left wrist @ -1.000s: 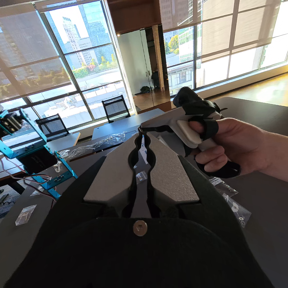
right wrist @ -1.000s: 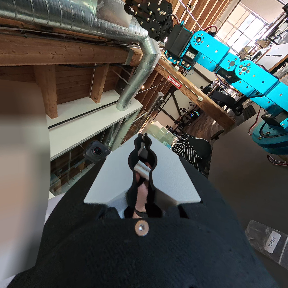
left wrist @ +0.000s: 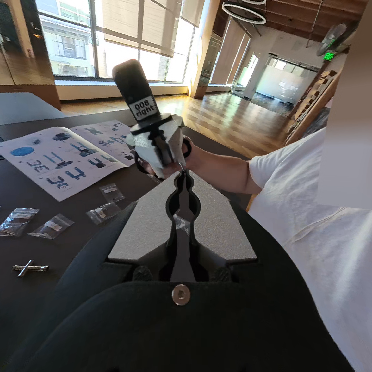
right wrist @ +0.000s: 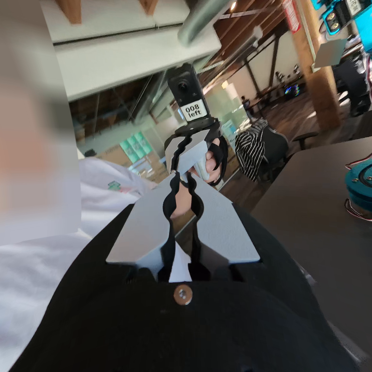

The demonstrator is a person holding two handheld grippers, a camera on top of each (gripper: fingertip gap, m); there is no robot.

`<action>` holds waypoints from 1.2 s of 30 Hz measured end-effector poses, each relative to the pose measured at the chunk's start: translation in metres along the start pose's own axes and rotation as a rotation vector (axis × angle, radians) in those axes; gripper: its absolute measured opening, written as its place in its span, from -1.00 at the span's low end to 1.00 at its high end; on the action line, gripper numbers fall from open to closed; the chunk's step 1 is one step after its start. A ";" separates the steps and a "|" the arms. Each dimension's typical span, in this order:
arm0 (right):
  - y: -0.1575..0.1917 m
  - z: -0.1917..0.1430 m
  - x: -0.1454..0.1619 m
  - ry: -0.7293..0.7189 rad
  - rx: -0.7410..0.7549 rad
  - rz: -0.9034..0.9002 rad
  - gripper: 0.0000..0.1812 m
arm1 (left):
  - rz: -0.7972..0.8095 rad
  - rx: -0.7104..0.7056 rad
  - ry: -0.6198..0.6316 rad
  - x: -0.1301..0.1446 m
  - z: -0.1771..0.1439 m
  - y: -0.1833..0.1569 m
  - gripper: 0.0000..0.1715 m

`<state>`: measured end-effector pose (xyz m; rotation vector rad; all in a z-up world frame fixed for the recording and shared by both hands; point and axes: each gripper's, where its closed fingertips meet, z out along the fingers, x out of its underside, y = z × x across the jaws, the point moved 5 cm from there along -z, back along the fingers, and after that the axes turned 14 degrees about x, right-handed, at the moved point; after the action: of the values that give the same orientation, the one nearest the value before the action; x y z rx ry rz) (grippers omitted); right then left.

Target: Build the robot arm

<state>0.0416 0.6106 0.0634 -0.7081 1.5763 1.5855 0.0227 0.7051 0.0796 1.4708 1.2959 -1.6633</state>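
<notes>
Facing tip to tip above the desk (left wrist: 24, 302), the left gripper (left wrist: 182, 174) and right gripper (right wrist: 179, 174) pinch one small screw (left wrist: 181, 166); each camera carries a white label.

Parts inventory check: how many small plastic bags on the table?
5. Two bags below the booklet, two farther left, one seen through the left gripper's finger gap. The gripper may hide more.

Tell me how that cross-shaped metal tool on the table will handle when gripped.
The cross tool looks like solid bright metal, so probably stiff and heavy for its size. Its crossed arms should stop it rolling. It lies flat on the table, and its smooth shafts may slip in a pinch.
</notes>
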 end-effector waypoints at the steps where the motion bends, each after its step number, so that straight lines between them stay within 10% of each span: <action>1: -0.002 -0.001 -0.001 0.018 -0.006 -0.010 -0.92 | -0.004 0.000 0.007 0.002 0.001 0.002 -1.00; 13: 0.019 -0.001 -0.002 0.176 0.026 -0.499 -0.83 | -0.050 0.056 0.017 0.006 0.008 0.001 -1.00; 32: 0.032 -0.021 0.018 0.186 0.099 -0.437 -0.98 | -0.068 0.079 0.006 0.013 0.026 0.000 -0.99; 36: 0.045 -0.057 0.041 0.098 0.257 -0.363 -0.98 | -0.095 0.062 0.003 0.033 0.017 -0.007 -0.69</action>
<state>-0.0254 0.5635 0.0506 -0.8812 1.5791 1.0782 0.0021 0.6981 0.0491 1.4686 1.3460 -1.7777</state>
